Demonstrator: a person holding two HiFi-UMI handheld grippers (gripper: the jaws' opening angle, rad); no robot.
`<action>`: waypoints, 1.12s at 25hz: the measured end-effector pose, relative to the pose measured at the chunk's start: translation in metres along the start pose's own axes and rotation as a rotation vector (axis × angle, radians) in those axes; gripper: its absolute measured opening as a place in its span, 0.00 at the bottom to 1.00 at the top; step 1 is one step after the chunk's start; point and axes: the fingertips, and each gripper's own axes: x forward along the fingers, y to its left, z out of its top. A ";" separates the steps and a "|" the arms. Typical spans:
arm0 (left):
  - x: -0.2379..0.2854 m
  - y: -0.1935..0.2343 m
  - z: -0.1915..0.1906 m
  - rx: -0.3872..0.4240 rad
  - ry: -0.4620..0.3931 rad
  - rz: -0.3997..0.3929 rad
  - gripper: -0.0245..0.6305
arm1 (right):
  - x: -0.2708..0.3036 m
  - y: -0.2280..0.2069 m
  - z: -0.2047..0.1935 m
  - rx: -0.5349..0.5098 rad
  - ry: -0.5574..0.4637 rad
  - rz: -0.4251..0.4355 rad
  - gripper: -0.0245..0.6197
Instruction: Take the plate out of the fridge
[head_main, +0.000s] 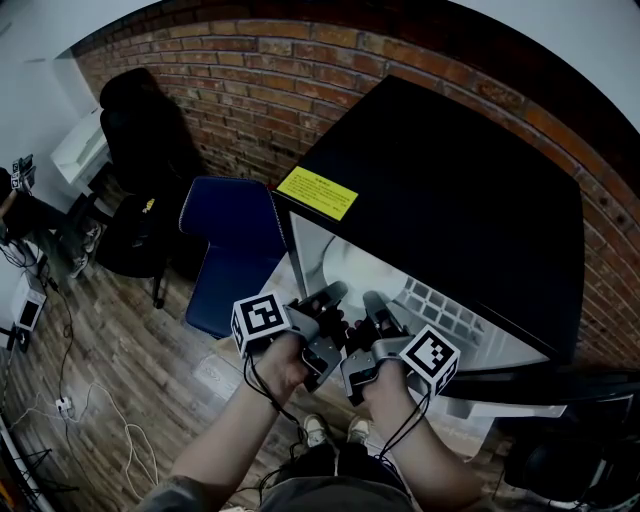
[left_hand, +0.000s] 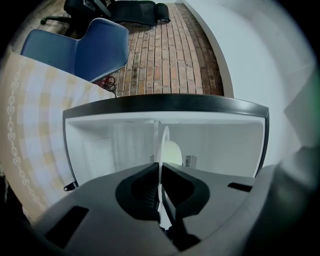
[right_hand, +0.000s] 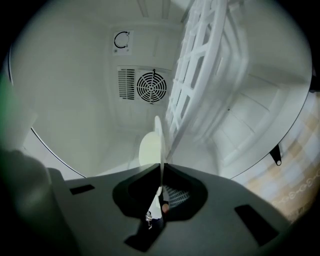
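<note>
- Plate (head_main: 352, 272) sits inside the open fridge (head_main: 440, 190), white against the white liner. Its near rim is at the fridge's mouth, where both your tools meet it.
- Your left tool (head_main: 333, 298) is clamped on that rim. The left gripper view shows this tool (left_hand: 160, 167) with its jaws nearly together and the plate (left_hand: 171, 152) edge-on, pinched between them.
- Your right tool (head_main: 378, 306) grips the same rim. In the right gripper view the tool (right_hand: 162, 167) has its jaws narrowed onto the plate (right_hand: 149, 150), again a thin pale edge.
- Only the head view shows both tools side by side at the fridge's mouth. It also shows the fridge's black top with a yellow label (head_main: 317, 192) near its front corner.
- Only the right gripper view reaches the fridge's back wall, showing a round fan grille (right_hand: 151, 86), a dial (right_hand: 121, 40) above it and a white wire rack (right_hand: 200, 75).
- The left gripper view shows the fridge's dark front frame (left_hand: 165, 102) from outside.
- A blue chair (head_main: 232, 250) stands just beside the fridge, with a brick wall (head_main: 280, 80) behind the fridge. The left gripper view also catches the chair (left_hand: 85, 47).
- Checked yellow-and-white fabric (left_hand: 35, 125) borders the fridge in both gripper views (right_hand: 295, 185). You cannot tell what it belongs to.
</note>
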 end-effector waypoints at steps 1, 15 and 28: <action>0.000 0.000 0.000 0.000 -0.001 0.004 0.08 | 0.000 -0.001 0.000 0.004 0.002 -0.004 0.10; -0.007 -0.016 -0.003 0.004 -0.017 0.000 0.08 | -0.005 0.015 -0.001 0.018 0.034 -0.007 0.09; -0.059 -0.061 -0.039 0.044 -0.057 -0.067 0.07 | -0.059 0.059 -0.027 -0.019 0.077 0.055 0.09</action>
